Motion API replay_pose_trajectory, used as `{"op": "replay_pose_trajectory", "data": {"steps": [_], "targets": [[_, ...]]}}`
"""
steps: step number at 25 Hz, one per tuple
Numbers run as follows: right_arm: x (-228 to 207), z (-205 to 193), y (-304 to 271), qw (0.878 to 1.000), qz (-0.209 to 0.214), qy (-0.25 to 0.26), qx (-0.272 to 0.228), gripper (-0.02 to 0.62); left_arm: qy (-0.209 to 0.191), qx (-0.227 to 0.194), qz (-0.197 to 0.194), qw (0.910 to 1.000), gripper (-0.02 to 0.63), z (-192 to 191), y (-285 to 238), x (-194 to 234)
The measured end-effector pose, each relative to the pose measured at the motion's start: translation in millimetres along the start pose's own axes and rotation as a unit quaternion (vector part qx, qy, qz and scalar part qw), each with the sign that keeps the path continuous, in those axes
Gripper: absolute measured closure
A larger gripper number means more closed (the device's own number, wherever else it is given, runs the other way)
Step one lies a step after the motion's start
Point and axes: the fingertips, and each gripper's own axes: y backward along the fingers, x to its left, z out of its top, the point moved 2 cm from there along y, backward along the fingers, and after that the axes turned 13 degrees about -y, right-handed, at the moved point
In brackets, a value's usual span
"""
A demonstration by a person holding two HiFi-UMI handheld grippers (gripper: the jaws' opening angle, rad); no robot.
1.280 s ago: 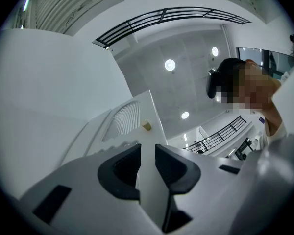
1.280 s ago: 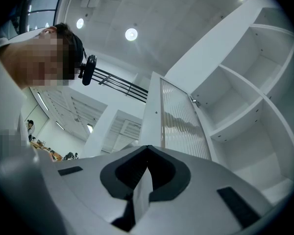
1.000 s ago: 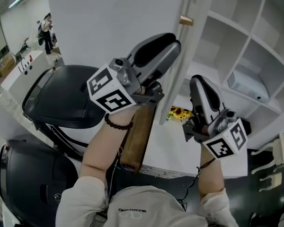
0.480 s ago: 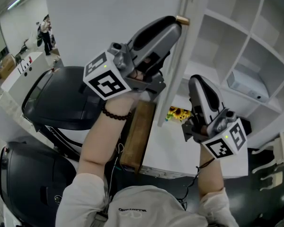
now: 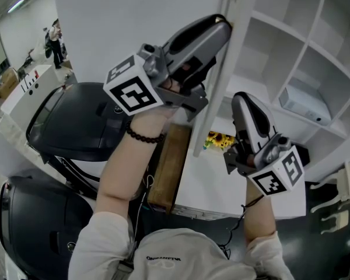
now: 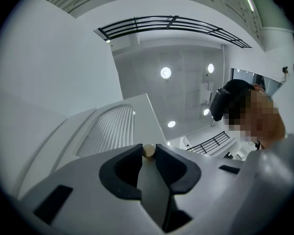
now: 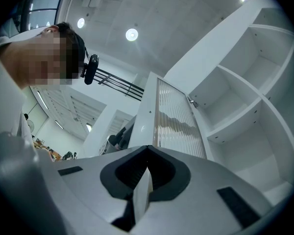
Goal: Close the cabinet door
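Note:
The white cabinet door (image 5: 134,28) stands open, its edge (image 5: 217,92) running down the middle of the head view. My left gripper (image 5: 223,21) is raised to the top of that edge, where it hides the brass knob. In the left gripper view the small round knob (image 6: 148,151) sits between my left gripper's (image 6: 148,151) fingertips, which are shut on it. The door's ribbed panel (image 6: 110,131) rises behind. My right gripper (image 5: 241,99) points up just right of the door edge, apart from it. Its tips (image 7: 147,149) meet with nothing between them; the ribbed door (image 7: 174,121) lies ahead.
Open white cabinet shelves (image 5: 291,51) fill the right, with a white box (image 5: 306,107) in one compartment. A yellow flower object (image 5: 219,139) lies on the white surface below. A wooden board (image 5: 170,168) leans under the door. Large black rounded objects (image 5: 76,121) stand at the left.
My left gripper has risen along the door edge to the brass knob, which it now covers. The right gripper has stayed where it was.

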Motion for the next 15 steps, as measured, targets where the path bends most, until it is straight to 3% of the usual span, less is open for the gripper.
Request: {"op": "replay_pose_trajectory", "data": {"steps": [15], "targets": [[-0.1, 3.0, 8.0, 1.000, -0.007, 0.004, -0.001, 0.584, 0.022, -0.006, -0.006, 0.9997, 0.529, -2.6, -3.7, -4.0]]}}
